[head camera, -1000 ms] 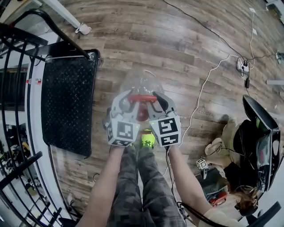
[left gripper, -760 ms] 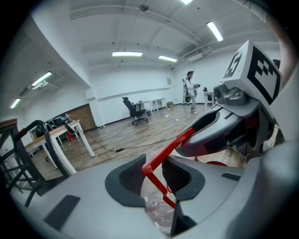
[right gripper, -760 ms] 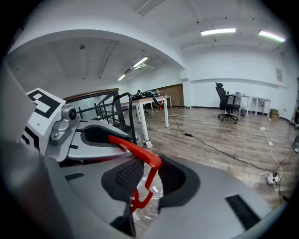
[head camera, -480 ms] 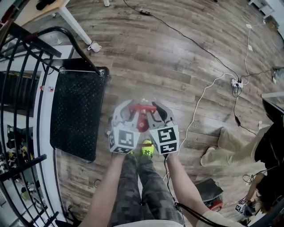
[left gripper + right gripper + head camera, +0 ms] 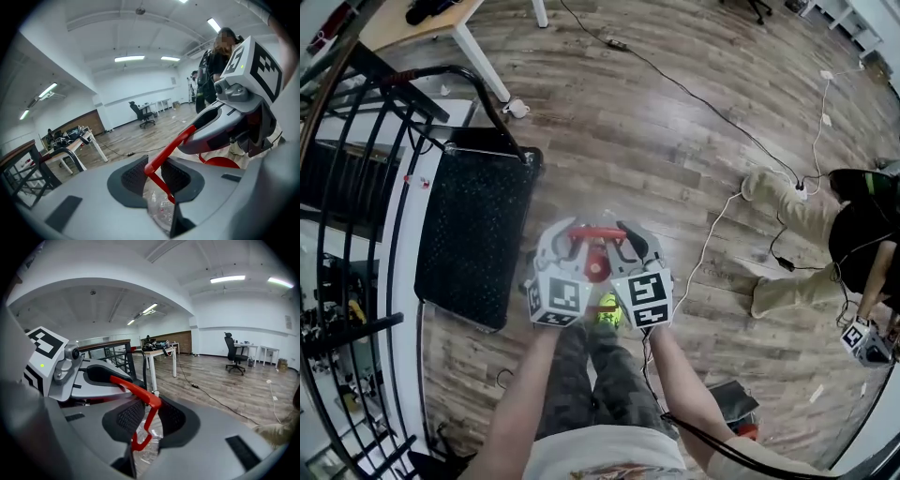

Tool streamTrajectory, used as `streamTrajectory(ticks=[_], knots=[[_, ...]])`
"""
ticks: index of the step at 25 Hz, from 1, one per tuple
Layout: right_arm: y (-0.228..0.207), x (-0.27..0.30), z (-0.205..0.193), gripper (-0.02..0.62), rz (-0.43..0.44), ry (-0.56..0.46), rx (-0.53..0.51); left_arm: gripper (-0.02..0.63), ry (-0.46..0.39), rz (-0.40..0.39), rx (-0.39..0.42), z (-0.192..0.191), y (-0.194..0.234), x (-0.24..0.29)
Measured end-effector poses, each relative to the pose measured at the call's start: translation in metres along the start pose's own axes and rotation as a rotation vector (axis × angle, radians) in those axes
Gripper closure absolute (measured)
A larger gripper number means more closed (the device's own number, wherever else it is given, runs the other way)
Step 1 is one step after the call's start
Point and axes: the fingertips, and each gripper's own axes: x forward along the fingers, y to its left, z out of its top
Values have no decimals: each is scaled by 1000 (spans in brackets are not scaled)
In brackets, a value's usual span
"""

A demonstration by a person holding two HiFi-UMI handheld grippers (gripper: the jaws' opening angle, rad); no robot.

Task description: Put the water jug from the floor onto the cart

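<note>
The water jug [image 5: 161,212] is clear plastic with a red cap [image 5: 597,269] and a red carrying handle [image 5: 598,232]. In the head view it hangs above the wood floor, mostly hidden under both grippers. My left gripper [image 5: 573,236] is shut on the handle's left end and my right gripper [image 5: 623,234] on its right end. Both pairs of jaws have just been closing, with the red bar between them. In the left gripper view the handle [image 5: 171,146] runs between the pads [image 5: 133,176]. The right gripper view shows the same bar [image 5: 136,386]. The cart's black deck [image 5: 473,230] lies on the left.
The cart's black push bar [image 5: 478,89] curves over its far end. A black railing [image 5: 347,197] runs along the left edge. A person [image 5: 825,220] crouches at the right among white and black cables [image 5: 712,234]. A table leg [image 5: 483,56] stands beyond the cart.
Both grippers have risen with the jug hanging from them. The floor now sits farther below. The person at the right has shifted place.
</note>
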Motion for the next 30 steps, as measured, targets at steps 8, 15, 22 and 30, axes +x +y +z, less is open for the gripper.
streamTrajectory(ticks=[8, 15, 22, 30], knots=[[35, -12, 55, 506, 114, -27, -114, 518, 9, 117, -64, 26, 33, -50], [67, 15, 64, 509, 204, -13, -160, 518, 31, 200, -108, 4, 65, -67], [110, 48, 69, 511, 277, 9, -193, 518, 58, 253, -155, -30, 100, -87], [160, 86, 90, 512, 337, 8, -222, 520, 74, 305, -187, -59, 153, -113]])
